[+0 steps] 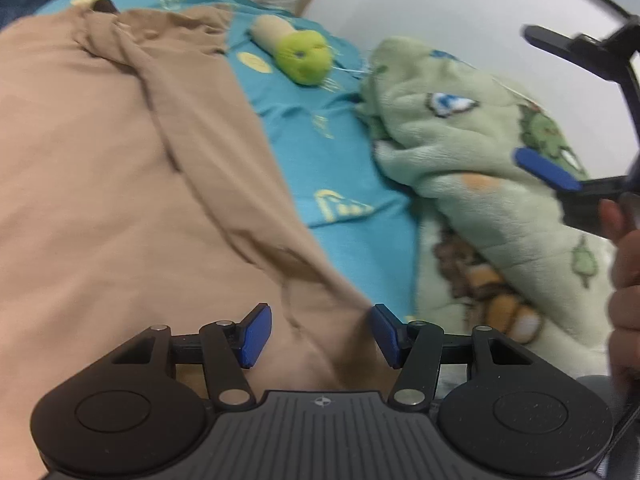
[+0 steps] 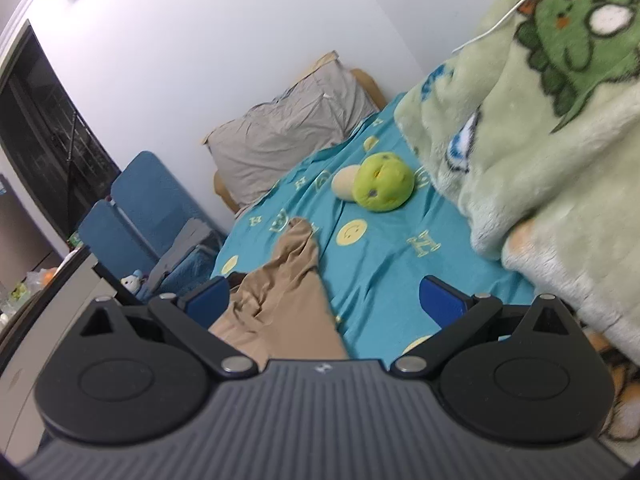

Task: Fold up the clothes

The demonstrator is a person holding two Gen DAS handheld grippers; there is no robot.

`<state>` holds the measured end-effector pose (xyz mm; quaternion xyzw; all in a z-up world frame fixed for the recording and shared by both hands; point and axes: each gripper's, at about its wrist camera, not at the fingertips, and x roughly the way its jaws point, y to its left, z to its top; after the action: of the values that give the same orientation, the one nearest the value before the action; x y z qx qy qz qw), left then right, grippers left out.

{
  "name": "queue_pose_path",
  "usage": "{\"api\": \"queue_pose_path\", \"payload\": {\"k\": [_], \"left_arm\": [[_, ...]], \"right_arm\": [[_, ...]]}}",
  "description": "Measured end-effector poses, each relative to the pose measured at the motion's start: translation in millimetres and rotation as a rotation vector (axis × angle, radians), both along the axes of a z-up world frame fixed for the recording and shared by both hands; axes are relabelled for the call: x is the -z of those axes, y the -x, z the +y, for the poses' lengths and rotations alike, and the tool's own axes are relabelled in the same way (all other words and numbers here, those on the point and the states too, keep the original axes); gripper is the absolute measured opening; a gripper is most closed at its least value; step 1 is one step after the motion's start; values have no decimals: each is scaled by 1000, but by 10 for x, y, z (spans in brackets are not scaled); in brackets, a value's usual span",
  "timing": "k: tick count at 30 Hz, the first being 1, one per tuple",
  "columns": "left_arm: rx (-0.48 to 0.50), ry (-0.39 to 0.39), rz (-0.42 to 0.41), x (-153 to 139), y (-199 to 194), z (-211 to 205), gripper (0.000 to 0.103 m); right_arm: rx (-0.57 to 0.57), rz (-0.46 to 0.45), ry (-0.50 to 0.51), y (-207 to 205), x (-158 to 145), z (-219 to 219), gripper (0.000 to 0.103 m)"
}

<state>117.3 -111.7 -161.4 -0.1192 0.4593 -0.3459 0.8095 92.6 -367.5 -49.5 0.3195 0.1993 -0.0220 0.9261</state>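
Note:
A tan garment (image 1: pixel 112 184) lies spread over the teal bed sheet (image 1: pixel 320 148), with a wrinkled sleeve running toward the near right. My left gripper (image 1: pixel 322 334) is open, its blue pads on either side of the garment's near corner, with nothing held. My right gripper (image 2: pixel 324 300) is open and empty above the sheet; the garment's narrow far end (image 2: pixel 284 296) lies between its left pad and the middle. The right gripper also shows at the right edge of the left wrist view (image 1: pixel 560 112), held in a hand.
A green plush toy (image 1: pixel 306 56) (image 2: pixel 382 182) lies on the sheet beyond the garment. A pale green fleece blanket (image 1: pixel 480 168) (image 2: pixel 540 140) is heaped on the right. A grey pillow (image 2: pixel 288 128) leans on the white wall. Blue chairs (image 2: pixel 136 216) stand left of the bed.

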Motion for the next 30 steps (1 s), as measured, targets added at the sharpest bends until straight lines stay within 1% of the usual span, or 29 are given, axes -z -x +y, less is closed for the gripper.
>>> {"api": "queue_pose_path", "payload": {"k": [3, 5, 6, 7, 9, 10, 12, 14, 18, 21, 25, 28, 30], "left_arm": [[29, 27, 11, 48, 21, -63, 57], [33, 64, 17, 61, 10, -49, 49], [33, 90, 32, 71, -10, -36, 39], [31, 115, 51, 88, -33, -28, 25], [28, 142, 81, 106, -56, -15, 9], [23, 145, 77, 95, -50, -7, 6], [15, 158, 59, 33, -18, 36, 4], [1, 174, 67, -66, 2, 113, 3], [-50, 207, 140, -313, 18, 359, 3], [-97, 210, 195, -480, 40, 650, 3], [-158, 148, 229, -544, 45, 1027, 3], [-209, 26, 260, -365, 57, 1146, 2], [-221, -41, 291, -199, 60, 1134, 3]], "right_arm": [[-2, 17, -9, -40, 32, 11, 103], [-1, 26, -18, -63, 50, 8, 103], [-2, 30, -20, -71, 59, 16, 103], [-4, 34, -18, -79, 66, 28, 103], [-7, 44, -6, -97, 77, 64, 103], [-9, 48, 2, -105, 82, 82, 103], [-13, 57, 18, -123, 95, 114, 103], [-13, 68, 40, -141, 105, 142, 103], [-1, 91, 74, -163, 129, 166, 103], [1, 109, 80, -186, 156, 166, 103], [-11, 127, 93, -226, 184, 212, 103], [-27, 135, 109, -261, 189, 262, 103], [-38, 142, 125, -278, 188, 302, 103]]}}
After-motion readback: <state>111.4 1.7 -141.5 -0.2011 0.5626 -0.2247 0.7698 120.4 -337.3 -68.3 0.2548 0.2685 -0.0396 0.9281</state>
